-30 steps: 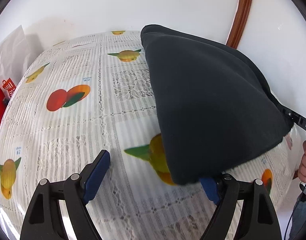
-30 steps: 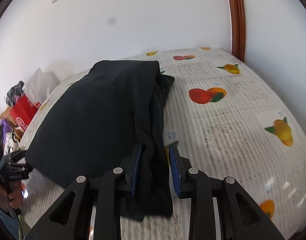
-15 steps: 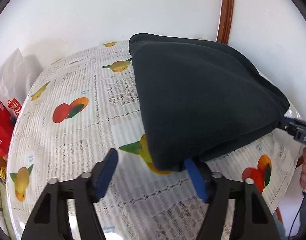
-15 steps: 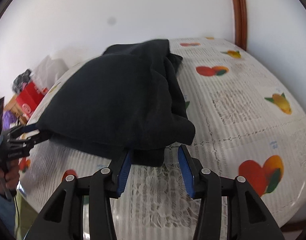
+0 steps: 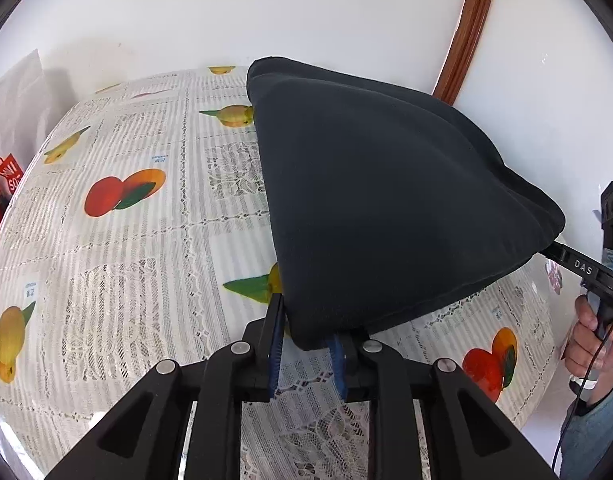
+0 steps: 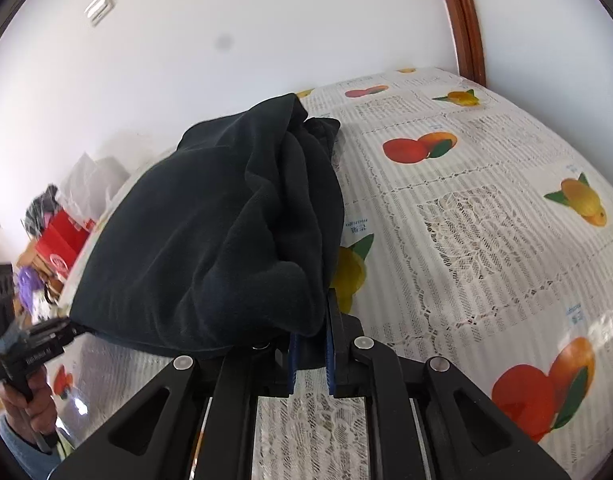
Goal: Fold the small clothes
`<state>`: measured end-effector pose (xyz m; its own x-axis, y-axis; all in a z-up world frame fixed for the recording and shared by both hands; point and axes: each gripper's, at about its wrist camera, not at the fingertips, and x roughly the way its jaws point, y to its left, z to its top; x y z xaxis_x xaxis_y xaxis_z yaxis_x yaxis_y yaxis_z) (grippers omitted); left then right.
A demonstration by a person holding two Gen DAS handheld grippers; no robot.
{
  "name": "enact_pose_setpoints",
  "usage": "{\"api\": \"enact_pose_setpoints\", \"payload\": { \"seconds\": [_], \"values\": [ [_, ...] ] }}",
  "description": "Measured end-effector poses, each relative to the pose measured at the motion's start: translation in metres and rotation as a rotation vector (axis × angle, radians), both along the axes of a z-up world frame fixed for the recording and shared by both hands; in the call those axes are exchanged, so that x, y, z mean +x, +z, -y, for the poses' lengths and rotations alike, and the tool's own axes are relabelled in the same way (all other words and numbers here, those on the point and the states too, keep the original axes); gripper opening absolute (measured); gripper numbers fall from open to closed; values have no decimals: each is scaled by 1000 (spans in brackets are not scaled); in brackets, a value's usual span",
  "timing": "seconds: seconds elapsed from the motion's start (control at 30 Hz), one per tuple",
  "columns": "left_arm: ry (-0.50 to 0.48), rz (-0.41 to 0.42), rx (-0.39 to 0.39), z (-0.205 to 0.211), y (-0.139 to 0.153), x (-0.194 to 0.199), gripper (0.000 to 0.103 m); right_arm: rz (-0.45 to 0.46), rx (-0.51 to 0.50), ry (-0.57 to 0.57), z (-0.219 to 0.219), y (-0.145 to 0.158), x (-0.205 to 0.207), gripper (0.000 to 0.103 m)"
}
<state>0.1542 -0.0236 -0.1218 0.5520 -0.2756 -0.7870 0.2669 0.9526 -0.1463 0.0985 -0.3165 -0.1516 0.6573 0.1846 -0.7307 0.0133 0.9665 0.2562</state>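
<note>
Readable lettering
White letters "DAS" stand on the right tool; the red bag shows partial white letters "NI" over "SO".

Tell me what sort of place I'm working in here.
Most likely a room in a home. The dark garment lies on a table under a lace tablecloth printed with fruit, beside plain white walls with wooden door trim. Shopping bags and clutter sit at the far side.

Bare tablecloth leftward — dark garment rightward
</note>
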Motion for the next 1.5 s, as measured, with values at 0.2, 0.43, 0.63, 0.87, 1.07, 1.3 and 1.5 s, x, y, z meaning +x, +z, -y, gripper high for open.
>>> {"api": "enact_pose_setpoints", "payload": {
  "seconds": [0.2,0.43,0.63,0.87,1.07,1.3,1.5],
  "values": [
    [-33,41,31,-4,13,-20,46,63,-149,15,9,33,-31,18],
    [-109,96,-82,5,44,-32,53,195,-123,37,6,80,-23,37],
    [-60,169,6,15,58,-13,53,87,-115,60,-16,52,19,13],
    [19,12,-3,0,9,25,60,72,-100,48,-13,18,-6,4],
    [3,10,-24,-7,7,27,65,80,-115,78,-13,36,-14,6],
    [-4,15,-23,-4,5,27,70,58,-97,64,-21,38,34,9],
    [-5,7,-54,-7,3,27,71,128,-34,28,-8,32,29,4]
  ]
}}
